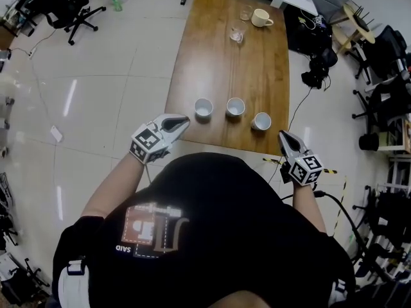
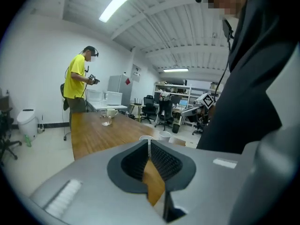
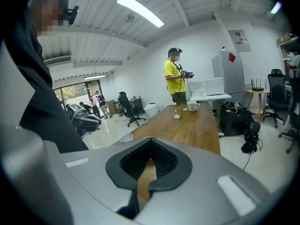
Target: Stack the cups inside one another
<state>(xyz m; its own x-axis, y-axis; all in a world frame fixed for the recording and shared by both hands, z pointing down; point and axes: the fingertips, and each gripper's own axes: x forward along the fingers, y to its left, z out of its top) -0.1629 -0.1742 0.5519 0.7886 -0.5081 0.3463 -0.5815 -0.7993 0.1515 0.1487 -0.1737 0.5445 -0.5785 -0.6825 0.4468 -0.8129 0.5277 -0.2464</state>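
Three small white cups stand in a row near the front edge of the wooden table (image 1: 218, 69): a left cup (image 1: 203, 108), a middle cup (image 1: 236, 107) and a right cup (image 1: 261, 121). My left gripper (image 1: 184, 119) hovers at the table's front left corner, short of the left cup, shut and holding nothing. My right gripper (image 1: 283, 135) is off the front right corner, just short of the right cup, also shut on nothing. Past the left gripper (image 2: 149, 142) in its own view, two cup rims (image 2: 164, 135) peek out. Beyond the right gripper (image 3: 150, 138) in its view shows one cup (image 3: 125, 138).
At the table's far end stand a cream mug (image 1: 260, 18) and two glasses (image 1: 237, 35). A person in a yellow shirt (image 3: 176, 81) stands there. Office chairs (image 1: 70, 8), cables and gear on the floor (image 1: 318, 69) flank the table.
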